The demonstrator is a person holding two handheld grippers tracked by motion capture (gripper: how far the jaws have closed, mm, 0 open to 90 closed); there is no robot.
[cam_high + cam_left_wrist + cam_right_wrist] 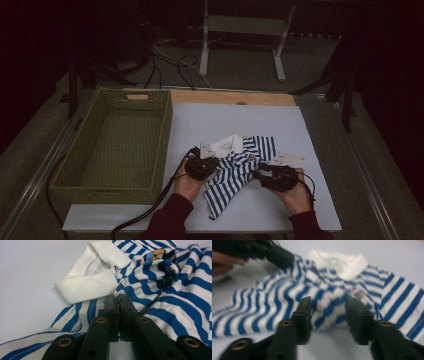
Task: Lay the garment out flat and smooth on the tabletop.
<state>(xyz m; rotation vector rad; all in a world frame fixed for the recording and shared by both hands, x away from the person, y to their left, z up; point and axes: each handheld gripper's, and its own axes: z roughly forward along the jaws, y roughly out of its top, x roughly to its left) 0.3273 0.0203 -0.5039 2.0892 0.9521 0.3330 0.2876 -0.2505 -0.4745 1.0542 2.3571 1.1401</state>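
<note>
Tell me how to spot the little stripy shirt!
Look at the pale blue table, just right of the green woven basket. The shirt lies crumpled between two black grippers. It has blue and white stripes, a white collar and a tiny cartoon patch.

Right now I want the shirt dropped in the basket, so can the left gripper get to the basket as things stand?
Probably yes. The left gripper, jaws shut on the striped shirt, sits just right of the green basket, whose open top has nothing across it.
</note>
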